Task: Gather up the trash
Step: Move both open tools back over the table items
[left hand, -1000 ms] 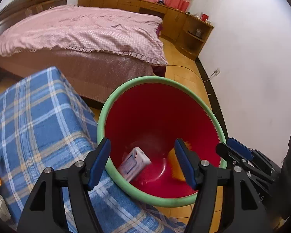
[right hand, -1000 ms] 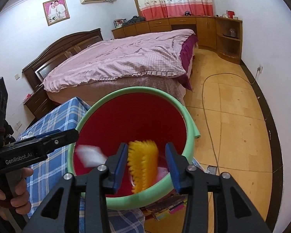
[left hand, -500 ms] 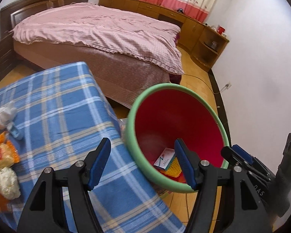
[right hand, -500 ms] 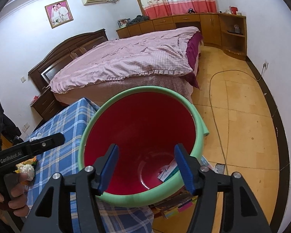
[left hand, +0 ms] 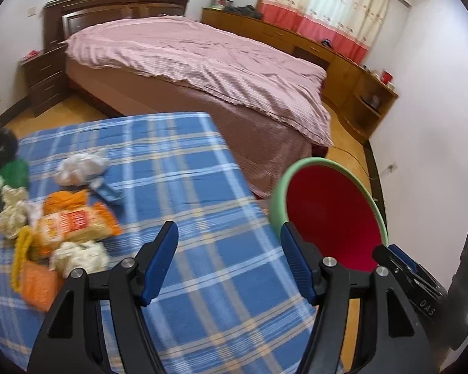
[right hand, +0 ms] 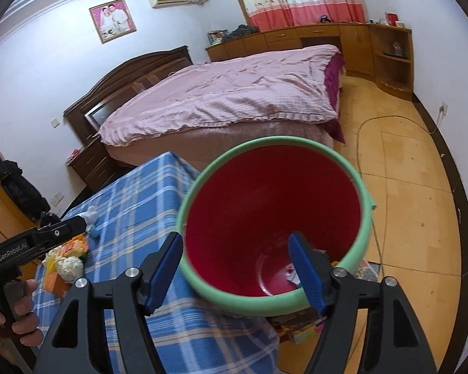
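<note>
The left gripper (left hand: 229, 258) stood released and empty over the blue plaid cloth (left hand: 184, 168) — trash pile (left hand: 56, 227) at nine o'clock. The right gripper (right hand: 237, 268), jaws just opened with nothing between, hung over the red bucket (right hand: 363, 215) — scraps lay inside.

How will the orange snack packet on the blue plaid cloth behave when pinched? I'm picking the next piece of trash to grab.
The orange snack packet looks like thin printed film, so it will probably crumple and flex rather than stay stiff. It seems light, likely lifting easily but sliding if nudged. Glossy film may slip between the pads; the crumpled tissue wad that seems to touch it could drag along.
</note>
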Action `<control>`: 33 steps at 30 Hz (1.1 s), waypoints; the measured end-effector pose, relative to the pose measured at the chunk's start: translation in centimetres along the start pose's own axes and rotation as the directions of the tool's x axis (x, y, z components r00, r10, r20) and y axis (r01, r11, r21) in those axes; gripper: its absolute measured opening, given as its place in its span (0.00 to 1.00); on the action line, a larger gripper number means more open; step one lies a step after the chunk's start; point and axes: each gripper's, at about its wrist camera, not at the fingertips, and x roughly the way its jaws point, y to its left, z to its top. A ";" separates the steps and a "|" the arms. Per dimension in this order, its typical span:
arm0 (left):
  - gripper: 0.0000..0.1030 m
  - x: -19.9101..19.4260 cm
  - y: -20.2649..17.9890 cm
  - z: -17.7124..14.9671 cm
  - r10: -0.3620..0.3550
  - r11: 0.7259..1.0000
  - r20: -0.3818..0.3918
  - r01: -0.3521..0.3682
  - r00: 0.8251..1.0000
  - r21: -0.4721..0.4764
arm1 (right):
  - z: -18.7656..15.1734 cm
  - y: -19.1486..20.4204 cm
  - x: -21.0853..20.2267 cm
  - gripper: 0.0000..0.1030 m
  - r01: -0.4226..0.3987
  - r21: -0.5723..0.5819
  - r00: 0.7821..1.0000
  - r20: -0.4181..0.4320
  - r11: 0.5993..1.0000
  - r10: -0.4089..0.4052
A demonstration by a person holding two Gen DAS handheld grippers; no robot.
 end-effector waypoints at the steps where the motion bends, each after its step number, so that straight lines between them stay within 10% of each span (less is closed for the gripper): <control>1: 0.66 -0.4 0.6 0.0 0.008 1.000 0.006 -0.008 1.000 -0.010 | -0.1 0.5 0.0 0.71 -0.009 -0.008 1.000 -0.004 1.000 0.009; 33: 0.66 -7.1 18.0 -0.9 0.284 0.940 0.068 -0.263 0.956 -0.216 | -0.4 15.1 5.5 0.71 -0.175 -0.151 0.976 -0.154 0.973 0.152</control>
